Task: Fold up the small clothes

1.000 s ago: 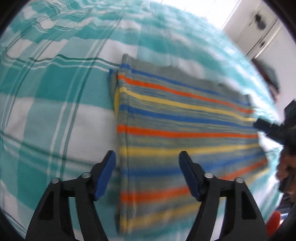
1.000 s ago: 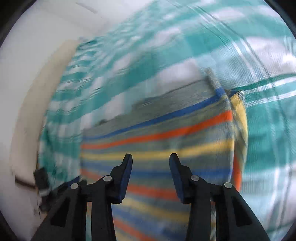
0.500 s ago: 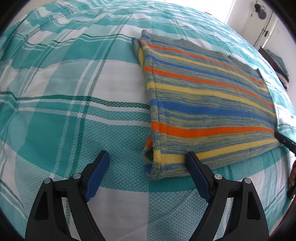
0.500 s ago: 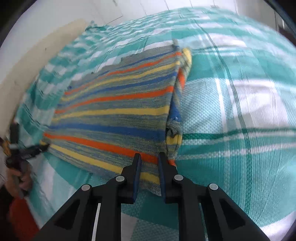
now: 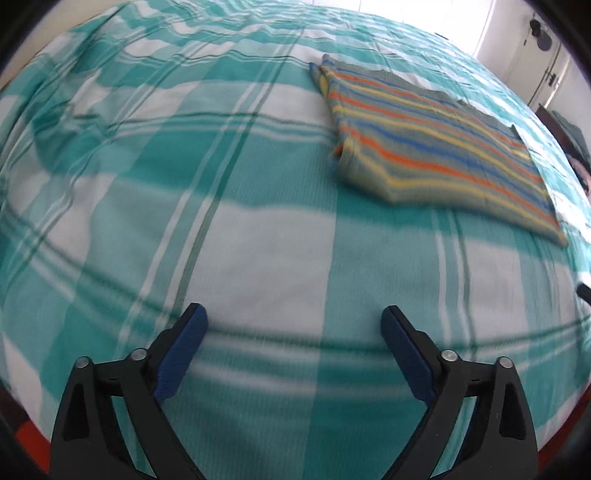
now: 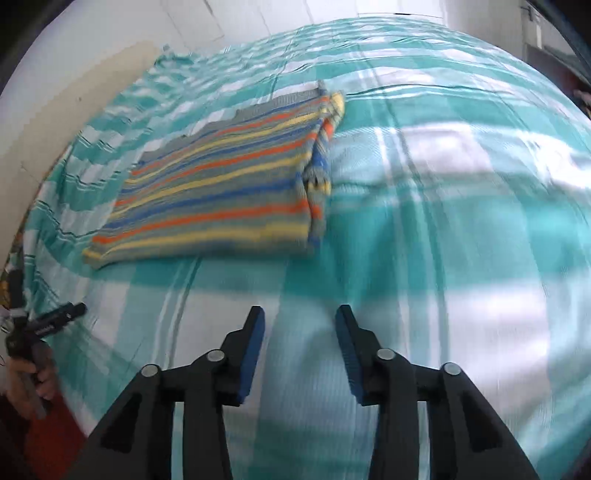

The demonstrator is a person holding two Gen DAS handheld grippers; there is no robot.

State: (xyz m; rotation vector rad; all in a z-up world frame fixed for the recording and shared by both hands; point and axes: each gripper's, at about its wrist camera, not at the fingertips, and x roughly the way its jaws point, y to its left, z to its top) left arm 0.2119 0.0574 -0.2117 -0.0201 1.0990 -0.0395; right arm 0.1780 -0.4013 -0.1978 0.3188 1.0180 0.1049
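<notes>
Left hand-held gripper (image 5: 293,328) and right hand-held gripper (image 6: 300,326): jaws apart, just opened further, empty. Folded striped garment (image 6: 221,184) lies on the bed (image 5: 258,258). Risk: snagging its loose edge undoes the fold.

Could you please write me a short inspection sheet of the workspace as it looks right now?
Surface: teal and white checked bedspread, lightly wrinkled.
Job's things: striped garment folded flat on the bedspread, thick edge at its right in the right wrist view.
Clutter: nothing seen.
Grippers: left gripper open, jaws just widened, nothing between; right gripper open, jaws just reopened, nothing between; both clear of the garment.
Cables: nothing seen.
Surroundings: white wall, bright window.
</notes>
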